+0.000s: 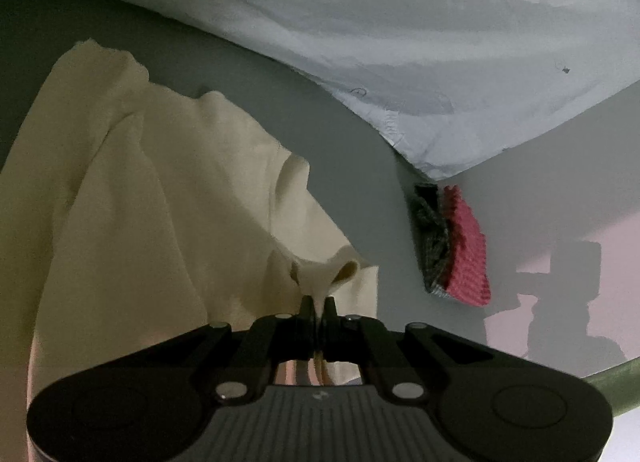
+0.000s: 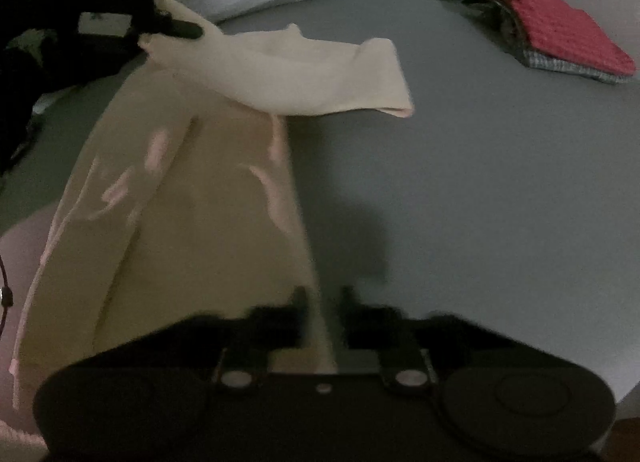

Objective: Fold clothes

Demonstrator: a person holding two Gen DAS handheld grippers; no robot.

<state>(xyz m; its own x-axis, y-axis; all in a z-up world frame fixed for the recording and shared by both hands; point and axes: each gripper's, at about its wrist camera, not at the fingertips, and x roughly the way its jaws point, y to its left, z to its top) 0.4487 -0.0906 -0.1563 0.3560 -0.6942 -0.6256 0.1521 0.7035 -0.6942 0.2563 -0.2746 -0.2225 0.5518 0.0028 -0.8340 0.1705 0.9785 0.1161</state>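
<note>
A cream garment (image 1: pixel 152 189) hangs over the grey table (image 1: pixel 248 73). My left gripper (image 1: pixel 319 304) is shut on a bunched edge of it. In the right wrist view the same garment (image 2: pixel 192 221) is stretched between both grippers. The left gripper (image 2: pixel 176 27) pinches its far corner at the upper left, with a sleeve (image 2: pixel 320 77) drooping to the right. My right gripper (image 2: pixel 322 296) has its jaws a little apart, with the near edge of the garment running between them; the view is blurred.
A folded stack with a red knit cloth (image 1: pixel 466 250) on top lies on the table to the right; it also shows in the right wrist view (image 2: pixel 560 21). A pale printed sheet (image 1: pixel 400 21) lies behind the table. The table's edge (image 2: pixel 624 390) is near right.
</note>
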